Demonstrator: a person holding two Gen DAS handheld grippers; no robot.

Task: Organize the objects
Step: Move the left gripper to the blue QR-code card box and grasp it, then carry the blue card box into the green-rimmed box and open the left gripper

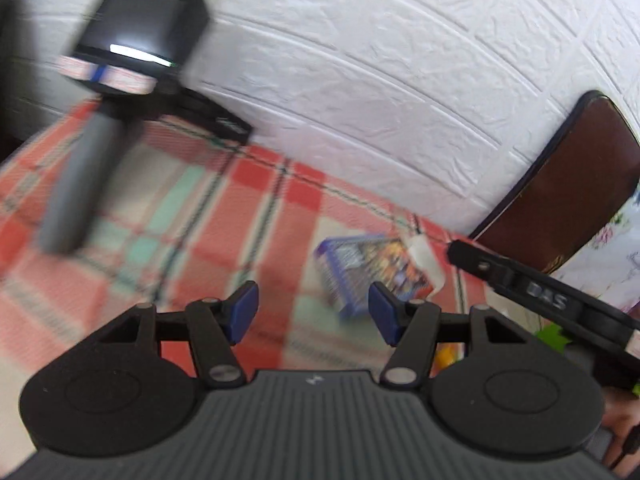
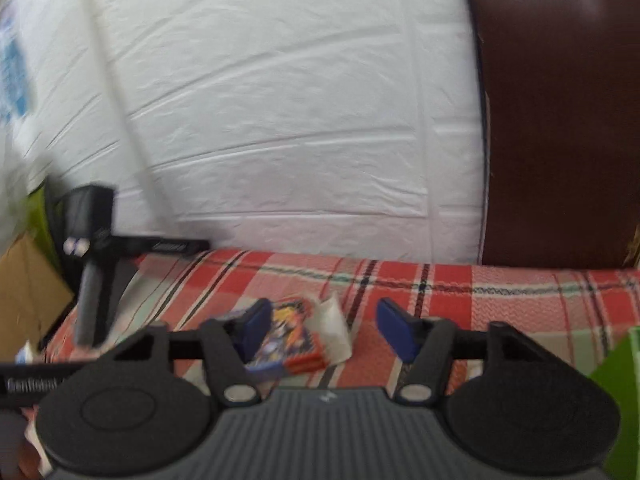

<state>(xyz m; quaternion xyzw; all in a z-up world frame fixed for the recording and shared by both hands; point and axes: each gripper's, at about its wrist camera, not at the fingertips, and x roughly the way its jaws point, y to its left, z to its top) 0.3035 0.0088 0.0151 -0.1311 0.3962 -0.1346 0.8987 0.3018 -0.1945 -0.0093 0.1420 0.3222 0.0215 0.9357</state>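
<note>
A colourful card pack (image 1: 372, 268) lies on the red plaid cloth (image 1: 248, 216), with a small white packet (image 1: 425, 258) beside it. My left gripper (image 1: 313, 312) is open and empty, above the cloth, near the pack's left side. In the right wrist view the same pack (image 2: 289, 338) and white packet (image 2: 334, 330) lie just ahead of my right gripper (image 2: 323, 330), which is open and empty, the pack close to its left finger. The views are blurred.
A black camera on a grey handle (image 1: 120, 80) stands on a black base at the far left, also in the right wrist view (image 2: 94, 256). A brown chair back (image 2: 560, 120) stands at the right by the white wall. A green box (image 2: 622, 396) sits at the right edge.
</note>
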